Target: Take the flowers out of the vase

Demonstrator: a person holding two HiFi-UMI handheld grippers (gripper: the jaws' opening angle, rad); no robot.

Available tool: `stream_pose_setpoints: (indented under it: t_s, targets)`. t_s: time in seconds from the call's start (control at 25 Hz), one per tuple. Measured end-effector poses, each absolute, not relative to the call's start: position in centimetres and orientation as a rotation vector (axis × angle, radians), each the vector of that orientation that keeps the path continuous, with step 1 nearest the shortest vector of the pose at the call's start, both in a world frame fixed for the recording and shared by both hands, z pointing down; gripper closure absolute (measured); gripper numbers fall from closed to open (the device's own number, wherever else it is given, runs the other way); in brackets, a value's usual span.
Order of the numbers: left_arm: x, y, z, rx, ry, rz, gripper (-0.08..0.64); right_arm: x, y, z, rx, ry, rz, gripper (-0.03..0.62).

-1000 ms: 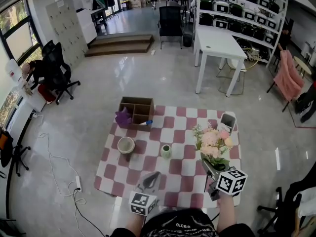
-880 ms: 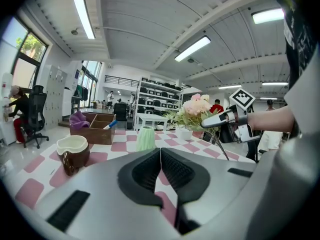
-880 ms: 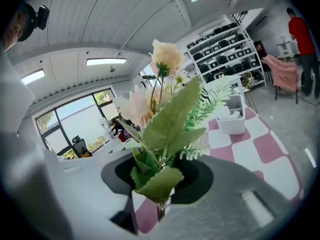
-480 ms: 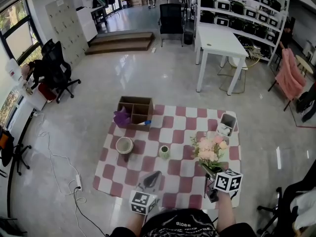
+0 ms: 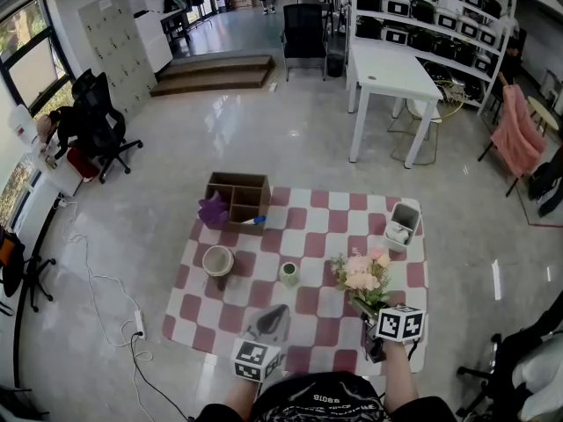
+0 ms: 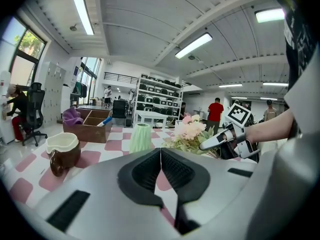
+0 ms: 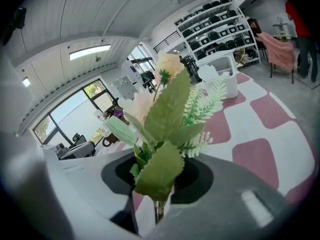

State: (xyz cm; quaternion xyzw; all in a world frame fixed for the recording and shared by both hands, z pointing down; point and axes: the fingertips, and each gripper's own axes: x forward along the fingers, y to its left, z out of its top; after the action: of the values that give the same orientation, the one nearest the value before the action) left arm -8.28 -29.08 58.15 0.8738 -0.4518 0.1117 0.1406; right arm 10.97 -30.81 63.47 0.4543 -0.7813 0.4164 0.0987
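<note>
**Head view with both gripper views.** A red-and-white checked mat (image 5: 264,301) lies on the floor (image 5: 290,139).

- **Right gripper** (image 5: 369,313): it is over the mat's near right corner. Its fingers are closed on the green stems of the flowers (image 5: 361,275). The stems pass between the pads. The leaves and the pink and cream blooms stand out beyond the fingertips, leaning toward the middle of the mat.
- **Vase** (image 5: 288,273): pale green and ribbed, it stands upright near the middle of the mat. The flowers are out of it, to its right and apart from it.
- **Left gripper** (image 5: 280,309): it is over the mat's near edge, to the left of the right gripper. Its fingers are pressed together with nothing between them.
- **Jug** (image 5: 218,261): brown with a white rim, it stands toward the left edge.
- **Box** (image 5: 242,199): wooden and divided into compartments, it sits at the far left corner. A purple cloth (image 5: 214,210) is at its left end.
- **Bin** (image 5: 403,225): white, it sits near the far right corner.
</note>
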Motion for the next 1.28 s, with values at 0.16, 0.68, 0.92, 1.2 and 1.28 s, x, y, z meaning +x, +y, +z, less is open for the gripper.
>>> stream_pose_setpoints:
  t_s: [0.16, 0.68, 0.92, 1.2, 1.28]
  targets:
    - [-8.0, -29.3, 58.4, 2.523, -1.297, 0.331, 0.548, 11.2, -30.7, 64.5, 1.342, -2.277, 1.270, 0.456]
    - [-8.1, -29.7, 59.2, 2.500, -1.296, 0.333, 0.548, 11.4, -30.4, 66.0, 1.342, -2.194, 1.326, 0.442]
    - [-8.2, -29.7, 59.1, 2.503, -1.286, 0.330, 0.548, 11.5, -30.3, 66.0, 1.356, -2.177, 1.301, 0.423]
    - [-8.4, -29.6, 59.5, 2.496, -1.284, 0.331, 0.548, 12.0, -30.3, 65.8, 1.423, -2.147, 1.197, 0.257]
    - [-8.4, -29.5, 59.3, 2.499, -1.282, 0.330, 0.548, 12.1, -30.2, 65.8, 1.429, -2.134, 1.187, 0.234]
